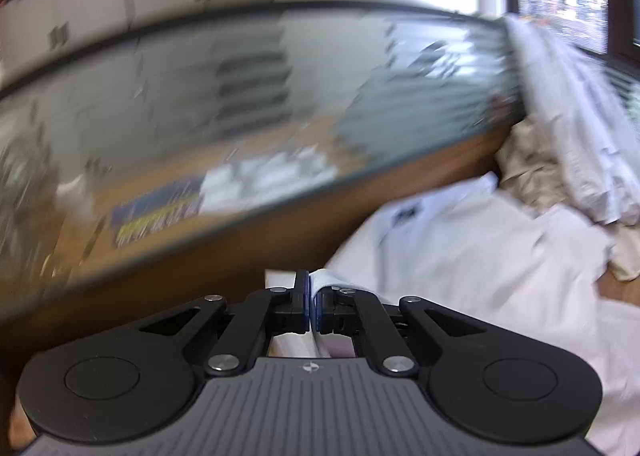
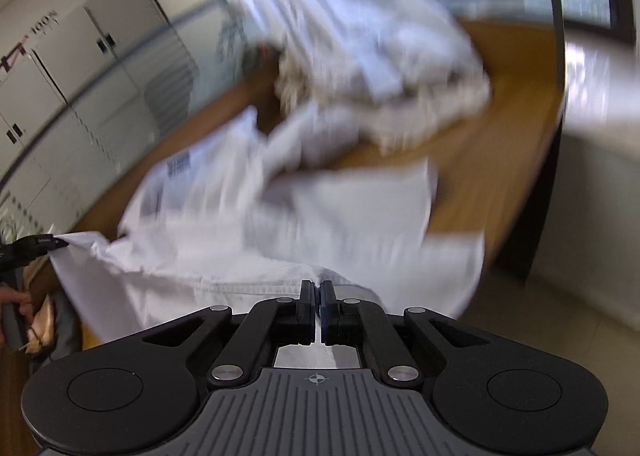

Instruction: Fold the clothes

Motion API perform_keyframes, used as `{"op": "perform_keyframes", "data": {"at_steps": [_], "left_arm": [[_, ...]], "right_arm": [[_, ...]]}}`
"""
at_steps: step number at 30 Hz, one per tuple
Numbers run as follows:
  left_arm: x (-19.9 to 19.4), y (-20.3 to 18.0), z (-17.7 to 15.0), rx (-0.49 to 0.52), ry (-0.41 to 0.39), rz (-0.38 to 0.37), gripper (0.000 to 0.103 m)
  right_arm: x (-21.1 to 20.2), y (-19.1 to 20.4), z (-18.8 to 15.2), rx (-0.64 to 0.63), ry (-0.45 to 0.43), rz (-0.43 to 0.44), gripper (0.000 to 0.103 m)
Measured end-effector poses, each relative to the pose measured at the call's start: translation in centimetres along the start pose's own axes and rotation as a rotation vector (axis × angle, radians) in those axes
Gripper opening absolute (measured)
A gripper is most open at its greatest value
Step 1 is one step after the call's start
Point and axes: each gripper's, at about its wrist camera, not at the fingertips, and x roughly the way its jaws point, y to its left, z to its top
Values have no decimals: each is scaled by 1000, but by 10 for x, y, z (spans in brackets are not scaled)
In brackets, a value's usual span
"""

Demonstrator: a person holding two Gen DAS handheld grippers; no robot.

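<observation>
1. The brown wooden table (image 2: pixel 516 160) carries everything; its surface runs from the lower left of the right wrist view up to the far right, and both views are smeared by motion blur.
2. A frosted glass partition with a dark rim (image 1: pixel 248 96) stands along the far edge of the table, with pale grey cabinets (image 2: pixel 80 68) behind it.
3. The large white cotton garment with a dark printed patch (image 2: pixel 320 216) lies spread over the near part of the table, its near stitched hem lifted off the surface and stretched between the two tools.
4. A loose heap of white and beige crumpled clothes (image 2: pixel 360 48) sits farther back on the table, just beyond the white garment and touching its far edge.
5. The right gripper (image 2: pixel 319 306), black with blue pads, has its jaws pressed nearly together, pinching the stitched hem of the white garment at its near middle.
6. The left gripper (image 1: pixel 311 306) is likewise clamped tight on a fold of the same white fabric, which pokes up between its blue pads; from the right wrist view its black tip holds the garment's corner at the far left.
7. A hand (image 2: pixel 16 302) grips the left tool's handle at the left edge.
</observation>
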Motion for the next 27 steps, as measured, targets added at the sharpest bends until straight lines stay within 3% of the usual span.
{"op": "perform_keyframes", "data": {"at_steps": [9, 13, 16, 18, 21, 27], "left_arm": [[-25, -57, 147, 78, -191, -112, 2], [-39, -81, 213, 96, -279, -159, 2], [-51, -97, 260, 113, -346, -190, 2], [-69, -92, 269, 147, -395, -173, 3], [-84, -76, 250, 175, -391, -150, 3], [-65, -25, 152, 173, -262, -98, 3]], "right_arm": [[-27, -20, 144, -137, -271, -98, 4], [-64, -19, 203, -160, -448, -117, 4], [-102, -6, 228, -206, -556, -109, 4], [-124, 2, 231, -222, -599, -91, 4], [-144, 12, 210, -220, -602, -48, 4], [-128, 38, 108, -246, -431, -2, 4]]}}
